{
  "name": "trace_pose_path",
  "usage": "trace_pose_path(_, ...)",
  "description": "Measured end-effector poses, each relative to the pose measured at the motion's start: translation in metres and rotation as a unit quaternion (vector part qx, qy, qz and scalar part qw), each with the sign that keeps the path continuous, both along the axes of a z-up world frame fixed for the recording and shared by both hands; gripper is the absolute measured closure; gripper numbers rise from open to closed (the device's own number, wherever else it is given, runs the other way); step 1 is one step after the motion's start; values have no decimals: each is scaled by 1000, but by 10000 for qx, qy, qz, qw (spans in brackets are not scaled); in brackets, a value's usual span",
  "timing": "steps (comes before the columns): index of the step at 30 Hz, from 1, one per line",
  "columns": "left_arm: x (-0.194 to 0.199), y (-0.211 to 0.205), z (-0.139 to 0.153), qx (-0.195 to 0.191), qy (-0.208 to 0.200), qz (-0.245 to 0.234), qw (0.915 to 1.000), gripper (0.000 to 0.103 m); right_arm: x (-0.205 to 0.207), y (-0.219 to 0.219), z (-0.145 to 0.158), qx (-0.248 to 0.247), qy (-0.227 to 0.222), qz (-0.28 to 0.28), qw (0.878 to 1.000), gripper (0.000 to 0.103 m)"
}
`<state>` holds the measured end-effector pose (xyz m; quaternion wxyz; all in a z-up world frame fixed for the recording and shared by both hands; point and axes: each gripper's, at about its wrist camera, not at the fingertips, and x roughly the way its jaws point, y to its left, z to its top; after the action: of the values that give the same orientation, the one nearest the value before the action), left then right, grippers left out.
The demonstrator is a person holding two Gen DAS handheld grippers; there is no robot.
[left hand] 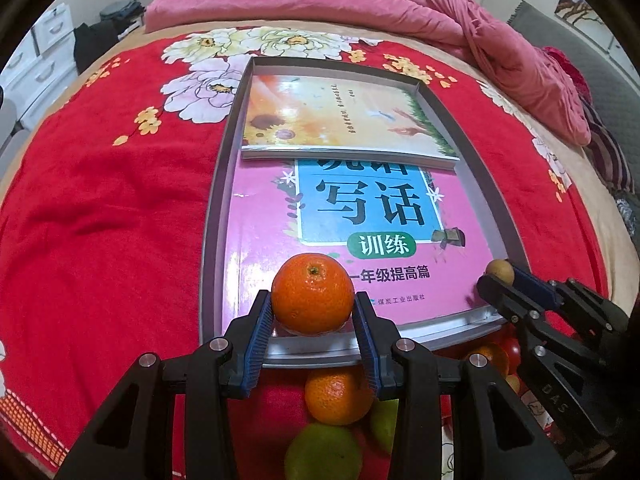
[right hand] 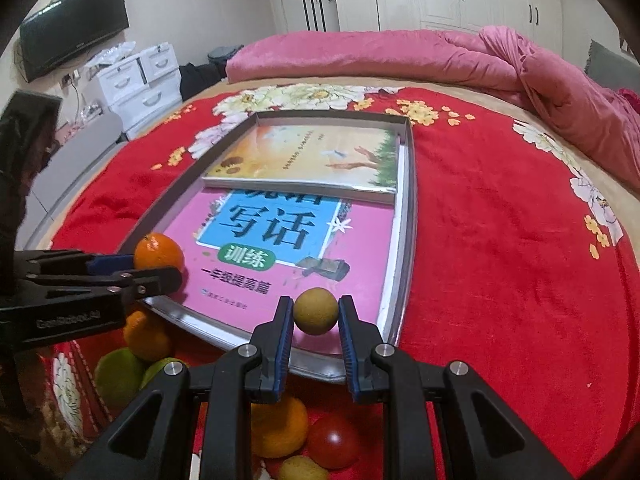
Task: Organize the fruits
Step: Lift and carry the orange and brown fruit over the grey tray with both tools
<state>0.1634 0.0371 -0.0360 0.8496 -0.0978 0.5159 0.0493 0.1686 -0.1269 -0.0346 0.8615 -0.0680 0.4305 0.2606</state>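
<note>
My left gripper (left hand: 313,322) is shut on an orange (left hand: 313,293), held over the near edge of a grey tray (left hand: 212,208). My right gripper (right hand: 316,330) is shut on a small yellow-brown round fruit (right hand: 315,311) over the tray's near right part (right hand: 405,240). The tray holds a pink book (left hand: 264,248) and a yellow book (left hand: 332,116). Below the grippers, on the red blanket, lie another orange (left hand: 336,396), green fruits (left hand: 320,454), an orange (right hand: 280,426) and a red tomato (right hand: 334,440). The left gripper with its orange also shows in the right wrist view (right hand: 158,268).
The tray lies on a red flowered blanket (left hand: 100,220) on a bed. A pink duvet (left hand: 440,12) is bunched at the far side and right. White drawers (right hand: 136,80) and a TV (right hand: 72,24) stand beyond the bed's left.
</note>
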Motion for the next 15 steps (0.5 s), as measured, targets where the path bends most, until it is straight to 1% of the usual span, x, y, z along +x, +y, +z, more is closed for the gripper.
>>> trace_pose_path(3, 0, 0, 0, -2, -11, -5, 10000, 61, 2, -3, -4, 22, 85, -54, 9999, 80)
trace_pose_path(11, -1, 0, 0, -26, -21, -14, 10000, 61, 2, -8, -3, 147, 81, -120, 9998, 80)
trace_pose_path(14, -1, 1, 1, -12, -28, -25, 10000, 60, 2, -9, -2, 198, 73, -131, 9997, 78)
trace_pose_path(15, -1, 1, 1, -27, -42, -24, 10000, 60, 1, -10, -2, 247, 66, -129, 9996, 76)
